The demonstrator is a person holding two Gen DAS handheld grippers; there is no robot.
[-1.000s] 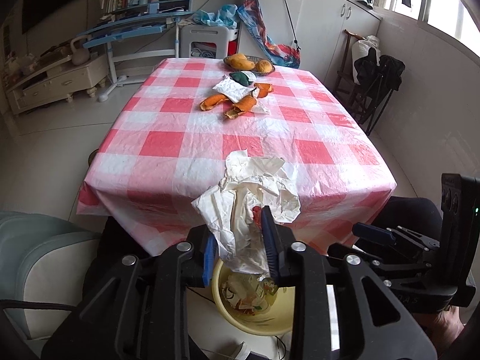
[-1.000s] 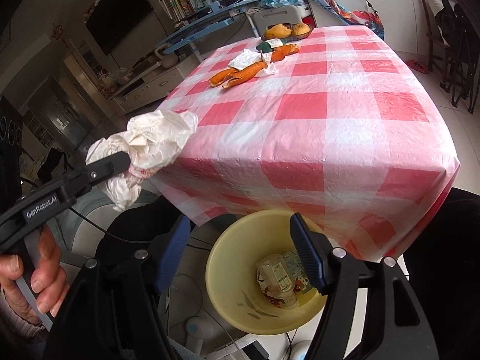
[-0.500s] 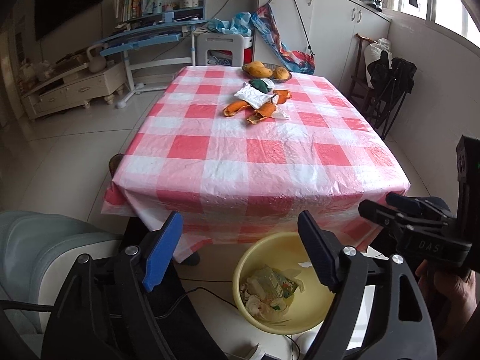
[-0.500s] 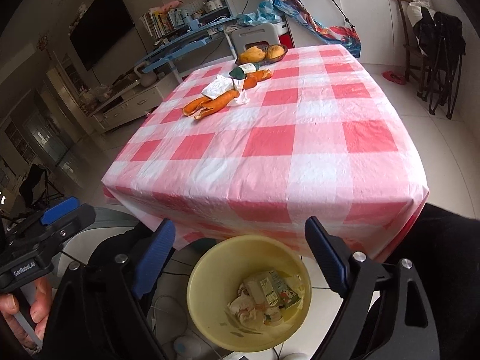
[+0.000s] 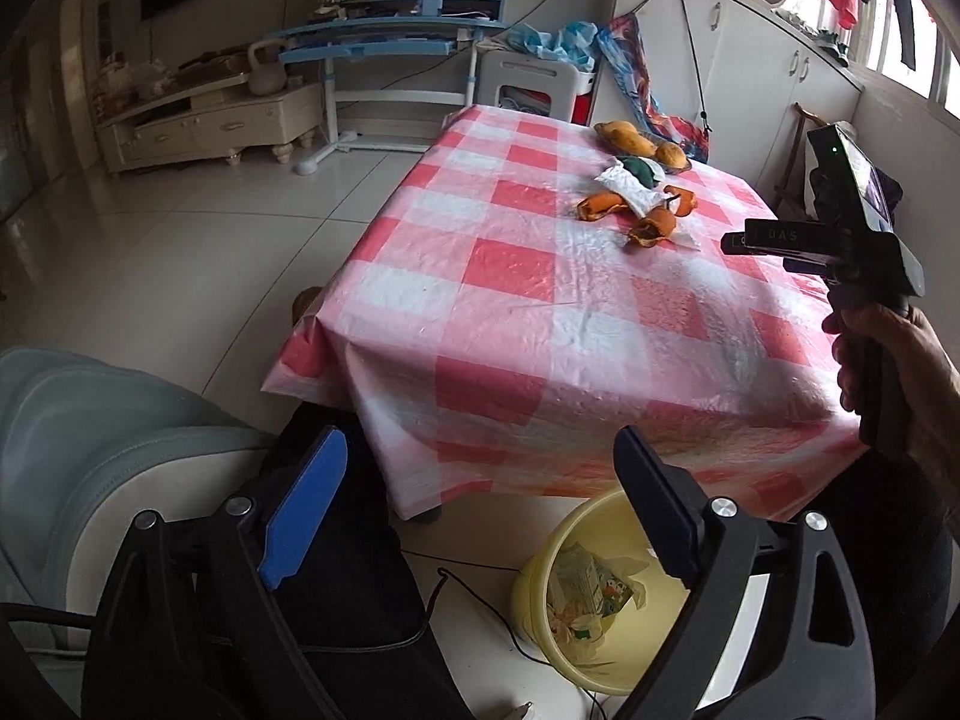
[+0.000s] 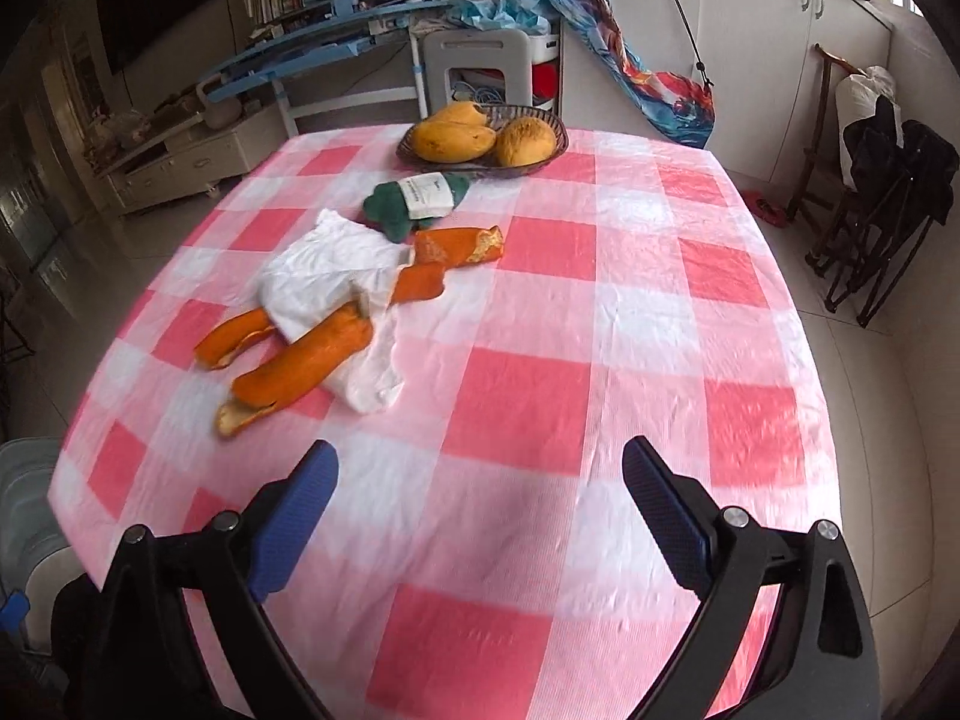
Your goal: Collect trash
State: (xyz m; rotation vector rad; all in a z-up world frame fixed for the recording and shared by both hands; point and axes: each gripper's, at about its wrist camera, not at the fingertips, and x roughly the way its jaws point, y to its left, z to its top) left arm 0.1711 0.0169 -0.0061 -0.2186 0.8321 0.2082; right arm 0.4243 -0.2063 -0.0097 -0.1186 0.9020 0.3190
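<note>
1. Blue-padded jaws of the left hand-held gripper (image 5: pixel 480 504) have just been opened; nothing is held between them.
2. Crumpled paper has been released into the yellow bin (image 5: pixel 606 606).
3. The right hand-held gripper (image 6: pixel 480 510), spread and unloaded, has been carried over the worktop (image 6: pixel 600 420).
4. Remaining trash: orange peels (image 6: pixel 306 360) and white tissue (image 6: pixel 324 282), mid-worktop.

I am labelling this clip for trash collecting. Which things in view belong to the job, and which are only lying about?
Belongs to the job:
- orange peels
- white tissue
- green wrapper
- yellow bin, trash already inside
- left tool and right tool, both open and empty

Only lying about:
- basket of mangoes
- checked tablecloth
- blue desk
- white stool
</note>
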